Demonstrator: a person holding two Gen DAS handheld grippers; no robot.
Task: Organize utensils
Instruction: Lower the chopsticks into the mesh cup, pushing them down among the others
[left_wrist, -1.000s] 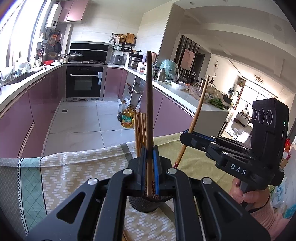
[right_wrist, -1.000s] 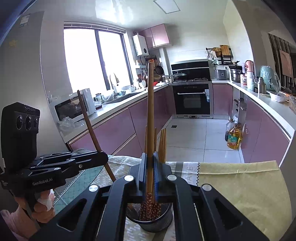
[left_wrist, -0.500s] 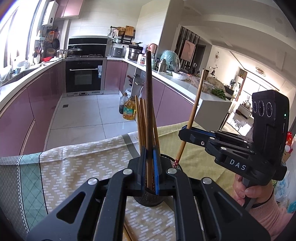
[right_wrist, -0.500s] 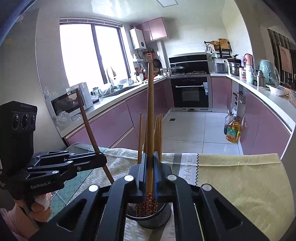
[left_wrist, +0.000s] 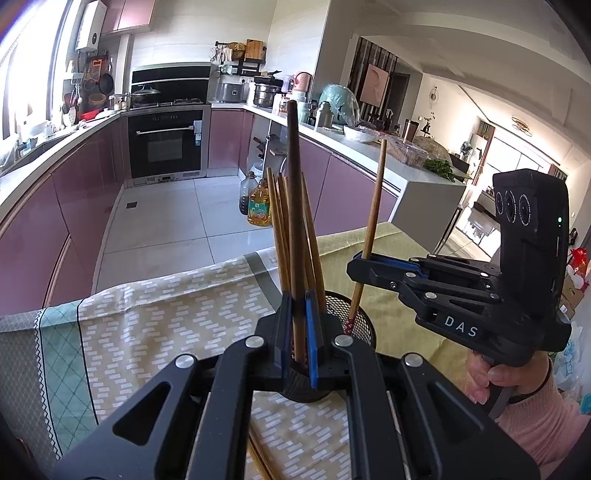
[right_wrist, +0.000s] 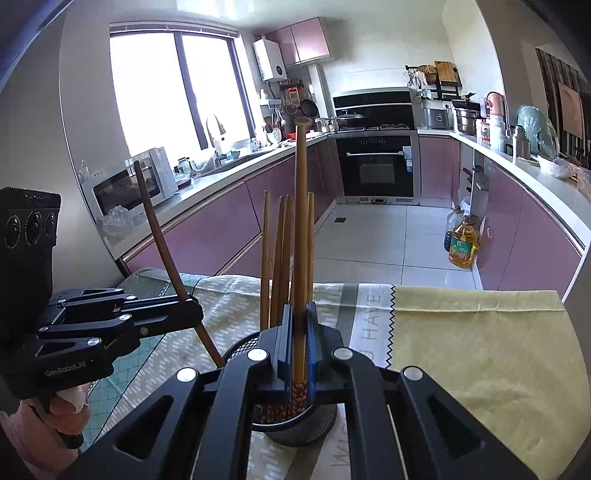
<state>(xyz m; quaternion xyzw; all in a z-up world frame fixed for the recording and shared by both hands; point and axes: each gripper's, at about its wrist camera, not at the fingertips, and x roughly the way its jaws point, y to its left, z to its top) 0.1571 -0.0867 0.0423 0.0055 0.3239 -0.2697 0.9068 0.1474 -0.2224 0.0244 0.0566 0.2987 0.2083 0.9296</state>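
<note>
I keep each hand-held gripper, left (left_wrist: 298, 332) and right (right_wrist: 298, 345), clamped on one upright chopstick (left_wrist: 293, 206) above the holder (right_wrist: 295, 424), tips aimed to drop in.

My left claw (left_wrist: 298, 332) covers the near wall of the mesh holder (left_wrist: 360, 317) and the lower end of the dark chopstick (left_wrist: 293, 206) it grips, so I cannot tell whether that tip has reached the bottom. My right claw (right_wrist: 300, 347) likewise hides most of the holder's mouth and where its light chopstick (right_wrist: 301, 236) ends among the patterned tips. The loose chopsticks on the bench cloth (left_wrist: 147, 325) run out of the left view's bottom edge (left_wrist: 260, 461). My right hand (left_wrist: 495, 376) is cut by the frame, and the printed words on the cloth (right_wrist: 373, 321) are only partly readable.
</note>
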